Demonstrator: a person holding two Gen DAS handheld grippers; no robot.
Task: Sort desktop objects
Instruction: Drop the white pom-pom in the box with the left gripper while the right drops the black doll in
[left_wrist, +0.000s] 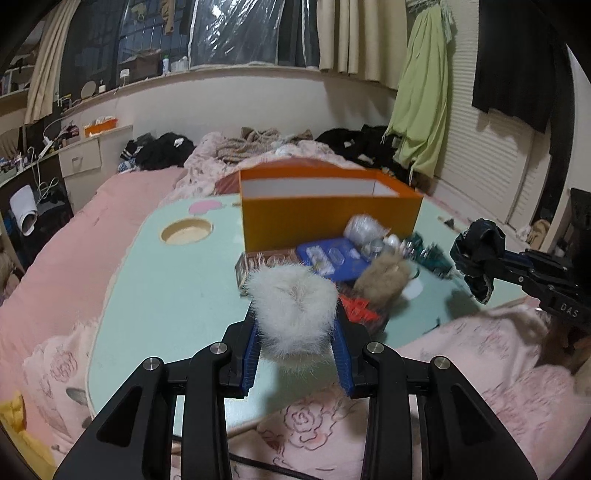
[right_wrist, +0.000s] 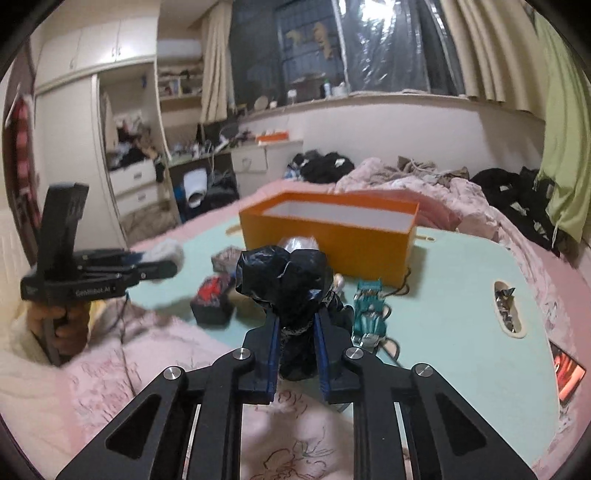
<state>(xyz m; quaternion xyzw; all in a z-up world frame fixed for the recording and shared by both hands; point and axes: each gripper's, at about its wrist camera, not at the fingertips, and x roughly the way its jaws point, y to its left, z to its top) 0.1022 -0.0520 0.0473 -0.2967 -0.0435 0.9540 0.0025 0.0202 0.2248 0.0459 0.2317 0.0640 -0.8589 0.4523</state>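
My left gripper is shut on a white fluffy pompom, held above the near part of the mint-green lap table. Seen from the right wrist, the left gripper hangs at the left with the pompom at its tip. My right gripper is shut on a crumpled black scrunchie-like bundle. From the left wrist, the right gripper holds it over the table's right edge. An open orange box stands at the far side of the table.
In front of the box lies a pile: a blue tray, a brown fur ball, a teal toy car, a red-and-black box. The table has a round cup recess and a slot. Pink bedding surrounds it.
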